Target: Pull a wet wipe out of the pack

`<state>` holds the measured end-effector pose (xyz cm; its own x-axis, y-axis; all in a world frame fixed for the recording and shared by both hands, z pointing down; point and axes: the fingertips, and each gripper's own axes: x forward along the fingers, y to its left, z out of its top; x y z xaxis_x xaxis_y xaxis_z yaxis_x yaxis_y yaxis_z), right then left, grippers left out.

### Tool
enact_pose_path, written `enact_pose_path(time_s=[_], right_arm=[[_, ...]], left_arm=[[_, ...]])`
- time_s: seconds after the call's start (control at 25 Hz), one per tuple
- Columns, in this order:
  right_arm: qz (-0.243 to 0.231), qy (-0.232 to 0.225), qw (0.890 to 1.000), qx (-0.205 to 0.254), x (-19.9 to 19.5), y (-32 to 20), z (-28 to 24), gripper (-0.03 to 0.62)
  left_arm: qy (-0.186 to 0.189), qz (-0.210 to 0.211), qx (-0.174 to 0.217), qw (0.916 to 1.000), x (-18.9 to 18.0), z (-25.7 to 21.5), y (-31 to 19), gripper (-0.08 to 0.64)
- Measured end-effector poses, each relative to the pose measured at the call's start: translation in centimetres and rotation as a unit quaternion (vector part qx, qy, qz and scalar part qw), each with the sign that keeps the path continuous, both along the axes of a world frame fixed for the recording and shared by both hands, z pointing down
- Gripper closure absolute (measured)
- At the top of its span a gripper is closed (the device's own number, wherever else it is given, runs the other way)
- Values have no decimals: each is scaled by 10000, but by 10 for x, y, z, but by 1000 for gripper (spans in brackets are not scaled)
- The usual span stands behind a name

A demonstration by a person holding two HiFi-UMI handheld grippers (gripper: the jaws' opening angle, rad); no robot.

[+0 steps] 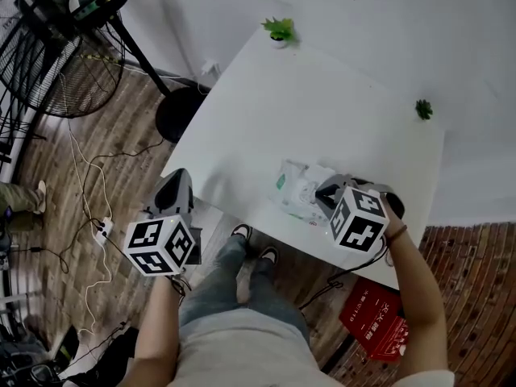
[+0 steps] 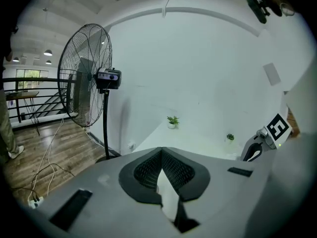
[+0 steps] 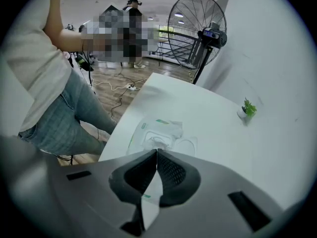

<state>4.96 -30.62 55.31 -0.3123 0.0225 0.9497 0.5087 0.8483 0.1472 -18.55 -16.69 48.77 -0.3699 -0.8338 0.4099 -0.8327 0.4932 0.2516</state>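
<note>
The wet wipe pack point(image 1: 300, 189) lies flat near the front edge of the white table point(image 1: 322, 103), white with green print. In the right gripper view the pack point(image 3: 154, 132) has its clear flap point(image 3: 186, 146) folded open to the right. A crumpled white wipe tuft point(image 3: 157, 141) stands at the opening. My right gripper point(image 3: 156, 151) is shut with its tips meeting right on that tuft; in the head view the right gripper point(image 1: 326, 193) rests over the pack. My left gripper point(image 2: 161, 150) is shut on nothing and, in the head view, the left gripper point(image 1: 179, 185) hangs off the table's left edge.
Two small potted plants point(image 1: 279, 30) point(image 1: 423, 109) stand along the table's far edge by the wall. A big floor fan point(image 1: 56, 47) and cables point(image 1: 101, 230) are on the wooden floor to the left. A red box point(image 1: 377, 317) lies under my right arm.
</note>
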Motion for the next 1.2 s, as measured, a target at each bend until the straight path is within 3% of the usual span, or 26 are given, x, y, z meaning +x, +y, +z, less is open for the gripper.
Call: enact_pose_path(time_s=[1.2], right_arm=[[486, -295, 9983, 108, 12, 0, -56, 588]], left_arm=[[173, 175, 571, 9981, -3, -33, -38, 558]])
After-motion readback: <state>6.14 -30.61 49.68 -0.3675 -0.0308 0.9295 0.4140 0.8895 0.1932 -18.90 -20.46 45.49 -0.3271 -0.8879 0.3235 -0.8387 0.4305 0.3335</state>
